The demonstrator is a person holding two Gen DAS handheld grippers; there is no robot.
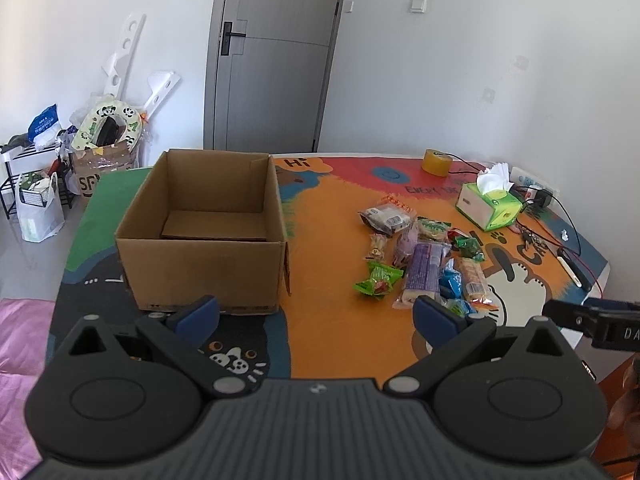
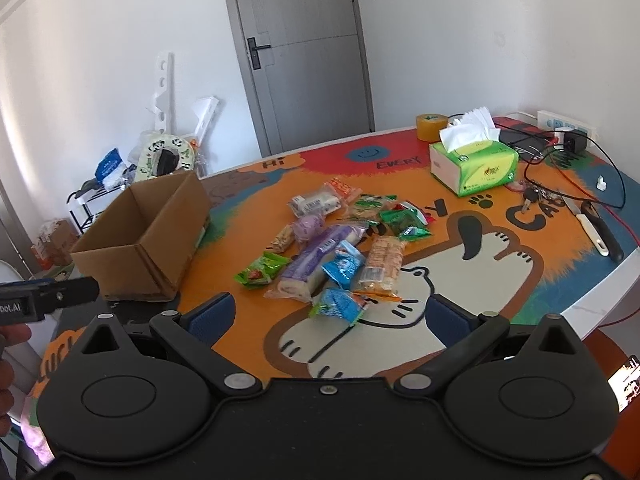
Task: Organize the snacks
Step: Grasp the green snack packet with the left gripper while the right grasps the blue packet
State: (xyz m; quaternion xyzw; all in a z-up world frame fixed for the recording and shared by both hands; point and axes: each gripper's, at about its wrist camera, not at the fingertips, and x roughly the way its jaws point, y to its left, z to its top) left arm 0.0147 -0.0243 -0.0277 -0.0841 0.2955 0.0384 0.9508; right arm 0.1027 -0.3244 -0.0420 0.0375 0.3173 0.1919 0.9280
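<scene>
An open, empty cardboard box (image 1: 200, 236) stands on the left of the colourful table mat; it also shows in the right wrist view (image 2: 140, 240). A pile of several wrapped snacks (image 1: 424, 260) lies to its right, among them a long purple pack (image 2: 316, 260), blue packets (image 2: 344, 266), green packets (image 2: 262, 270) and an orange cracker pack (image 2: 380, 266). My left gripper (image 1: 316, 314) is open and empty, hovering over the near table edge in front of the box. My right gripper (image 2: 330, 314) is open and empty, just short of the snack pile.
A green tissue box (image 2: 474, 164), a yellow tape roll (image 2: 430, 126), keys, cables, a power strip (image 2: 568, 124) and a knife (image 2: 600, 228) lie at the far right. The table edge (image 2: 600, 300) curves at right. Bags and a shelf stand on the floor at left.
</scene>
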